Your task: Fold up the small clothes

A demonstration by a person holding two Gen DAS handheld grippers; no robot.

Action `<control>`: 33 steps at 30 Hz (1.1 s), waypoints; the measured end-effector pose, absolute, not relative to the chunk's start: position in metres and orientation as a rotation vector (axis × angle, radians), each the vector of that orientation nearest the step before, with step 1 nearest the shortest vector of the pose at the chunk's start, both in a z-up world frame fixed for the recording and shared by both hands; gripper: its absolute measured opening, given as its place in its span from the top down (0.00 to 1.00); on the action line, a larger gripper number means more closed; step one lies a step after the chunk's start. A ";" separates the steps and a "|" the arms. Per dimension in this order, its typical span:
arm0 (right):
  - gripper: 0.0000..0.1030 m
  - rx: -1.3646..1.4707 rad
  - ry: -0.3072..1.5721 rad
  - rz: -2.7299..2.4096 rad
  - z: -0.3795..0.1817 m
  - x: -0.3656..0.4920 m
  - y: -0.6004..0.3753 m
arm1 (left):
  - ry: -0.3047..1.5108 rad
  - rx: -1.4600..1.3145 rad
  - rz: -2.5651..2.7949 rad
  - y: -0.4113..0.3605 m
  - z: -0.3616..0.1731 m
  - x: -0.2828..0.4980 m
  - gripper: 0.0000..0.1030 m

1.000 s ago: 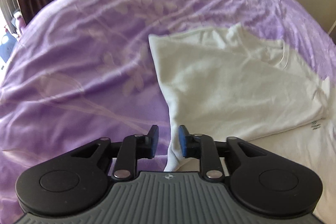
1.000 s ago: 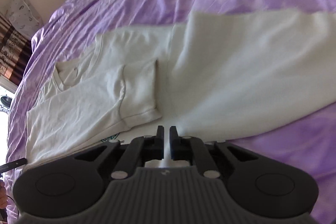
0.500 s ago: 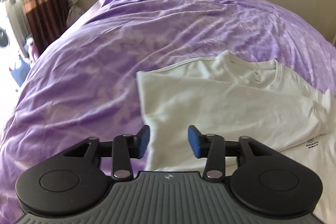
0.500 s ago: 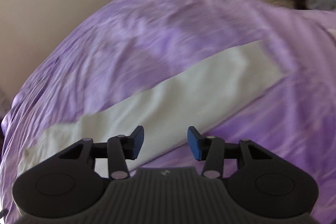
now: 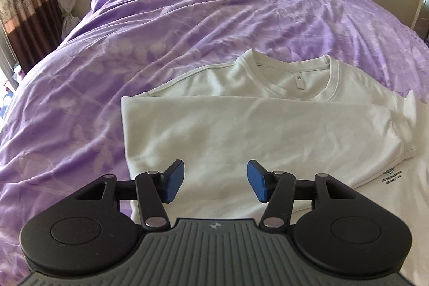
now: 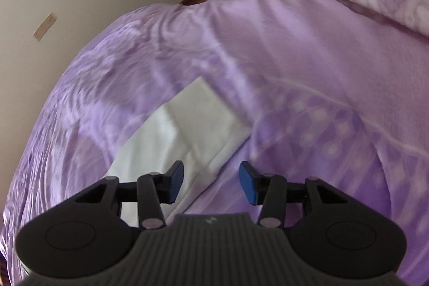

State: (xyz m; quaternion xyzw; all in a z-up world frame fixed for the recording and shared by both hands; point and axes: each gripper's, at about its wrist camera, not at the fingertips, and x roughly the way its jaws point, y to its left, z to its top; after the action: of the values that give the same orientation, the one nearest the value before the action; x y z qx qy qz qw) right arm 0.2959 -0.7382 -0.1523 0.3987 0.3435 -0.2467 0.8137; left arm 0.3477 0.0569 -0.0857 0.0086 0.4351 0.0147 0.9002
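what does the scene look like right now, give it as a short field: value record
surface: purple bedspread
garment: white t-shirt, lying flat, one side folded across the front below the collar
print: small green logo by the folded edge
left tool: open, jaws have just been opening, nothing between them, above the shirt
right tool: open, nothing gripped, over the shirt's lower edge
right view: blurred

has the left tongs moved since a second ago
Yes. The left tongs have backed away from the white shirt, whose folded edge was between the tips; the collar now shows. Jaws have just been opening, nothing between them.
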 end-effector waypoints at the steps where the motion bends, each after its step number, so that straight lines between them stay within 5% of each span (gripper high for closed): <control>1: 0.58 0.882 0.719 -0.528 -0.156 0.296 -0.743 | 0.899 0.018 0.032 0.057 -0.086 0.348 0.38; 4: 0.63 0.955 0.652 -0.520 -0.163 0.297 -0.754 | 0.900 0.029 0.044 0.058 -0.088 0.348 0.38; 6: 0.88 0.946 0.641 -0.529 -0.163 0.301 -0.753 | 0.902 0.034 0.049 0.061 -0.087 0.346 0.38; 8: 0.98 0.880 0.651 -0.556 -0.155 0.307 -0.748 | 0.891 0.035 0.038 0.064 -0.085 0.343 0.38; 16: 0.99 0.653 0.567 -0.386 -0.057 0.327 -0.682 | 0.860 -0.033 0.028 0.079 -0.063 0.329 0.44; 26: 0.99 0.421 0.358 0.074 0.130 0.356 -0.470 | 0.786 -0.080 0.021 0.109 -0.018 0.288 0.44; 33: 0.99 0.353 0.407 0.290 0.155 0.389 -0.313 | 0.754 -0.181 0.034 0.147 -0.008 0.269 0.44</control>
State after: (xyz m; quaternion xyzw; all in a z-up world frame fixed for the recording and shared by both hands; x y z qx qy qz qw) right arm 0.3893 -0.3126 0.1546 0.1737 0.2003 0.1430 0.9536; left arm 0.2685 0.1474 -0.0081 -0.0884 0.3676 0.0164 0.9256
